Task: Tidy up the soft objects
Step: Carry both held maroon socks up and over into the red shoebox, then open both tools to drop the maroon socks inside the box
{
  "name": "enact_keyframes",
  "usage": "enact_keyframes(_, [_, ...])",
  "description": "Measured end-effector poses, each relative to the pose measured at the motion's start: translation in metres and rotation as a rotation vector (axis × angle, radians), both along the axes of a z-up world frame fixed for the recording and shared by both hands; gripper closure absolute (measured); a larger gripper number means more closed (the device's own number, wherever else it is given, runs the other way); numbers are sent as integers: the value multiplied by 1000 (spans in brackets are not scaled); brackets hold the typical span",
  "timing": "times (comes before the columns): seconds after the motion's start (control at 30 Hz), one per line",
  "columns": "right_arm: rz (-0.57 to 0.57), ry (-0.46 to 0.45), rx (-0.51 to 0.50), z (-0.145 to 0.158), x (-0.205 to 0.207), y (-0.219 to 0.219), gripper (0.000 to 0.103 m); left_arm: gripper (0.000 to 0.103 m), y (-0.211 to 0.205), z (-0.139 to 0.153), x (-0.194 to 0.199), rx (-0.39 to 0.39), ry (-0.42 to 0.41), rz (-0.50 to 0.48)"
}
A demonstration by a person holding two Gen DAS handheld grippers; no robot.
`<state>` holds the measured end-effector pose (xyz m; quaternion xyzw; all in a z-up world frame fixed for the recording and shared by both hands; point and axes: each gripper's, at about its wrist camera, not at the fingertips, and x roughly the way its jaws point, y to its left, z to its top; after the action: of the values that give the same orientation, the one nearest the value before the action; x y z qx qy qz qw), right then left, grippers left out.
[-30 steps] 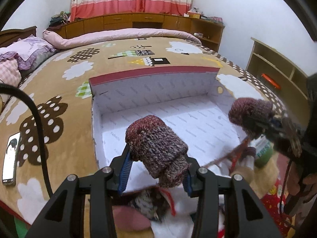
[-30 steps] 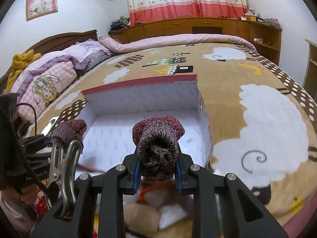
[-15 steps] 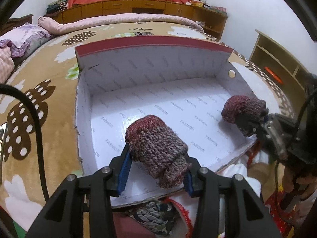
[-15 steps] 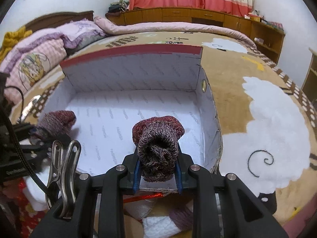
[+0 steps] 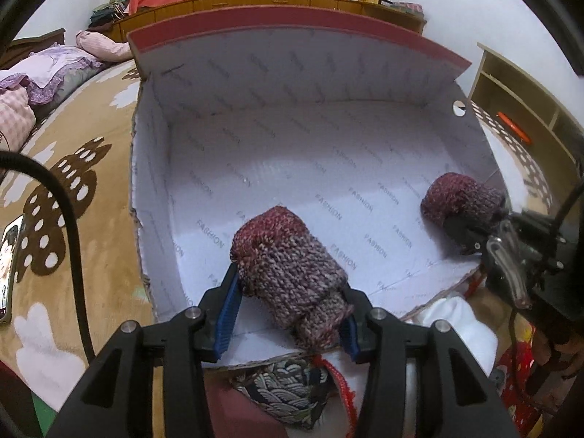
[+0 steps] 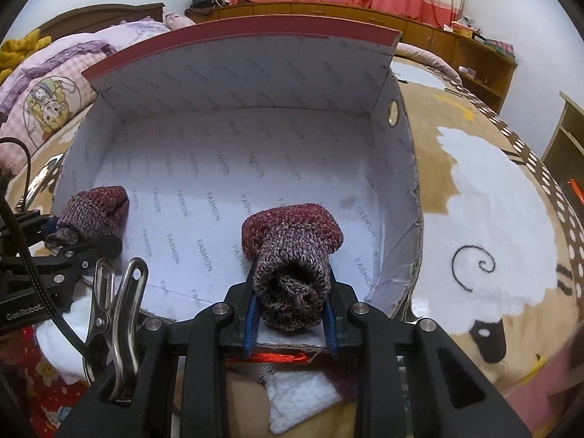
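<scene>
Both grippers have advanced from before the box [image 5: 328, 73] to over its floor, left gripper [image 5: 288, 310] and right gripper [image 6: 290, 314] each clamped on a knitted roll [image 5: 288, 266], so release appears imminent.

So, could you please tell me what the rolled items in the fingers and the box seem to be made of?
Left knitted roll and right knitted roll: chunky maroon-grey yarn, probably wool or acrylic, with visible stitches. Box: matte white printed cardboard, judging by its torn, brown-cored edges.
</scene>
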<state>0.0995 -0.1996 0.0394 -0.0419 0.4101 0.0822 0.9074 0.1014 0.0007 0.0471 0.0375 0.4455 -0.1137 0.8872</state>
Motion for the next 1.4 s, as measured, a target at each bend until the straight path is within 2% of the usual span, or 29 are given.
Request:
enact_keyframes(0.23, [-4,21,2,2,4,2,74,53,3,1,2,-15,0,-13])
enact_keyframes(0.4, [-13,13,-6,3,0,7,72,48,0,2,0,-5,8,6])
enact_keyframes(0.57, [4,-21,33,10,-7,8,58,38,2,7,-1,-14,-3,56])
enact_keyframes(0.67, [7,-35,62,16,-11,7,55,27,5,13,-4,-42,-8,71])
enact_keyframes(0.7, [7,-36,77,17,-13,5,55,26,5,15,-6,-55,-6,65])
enact_keyframes(0.83, [1,-43,121,21,-18,-1,53,25,3,21,-13,-40,-25,68])
enact_keyframes(0.97, [-9,-65,150,27,-21,-7,41,25,1,27,-24,-39,-39,68])
enact_keyframes(1.4, [-36,-102,205,38,-42,-27,41,24,4,44,-46,-53,-57,64])
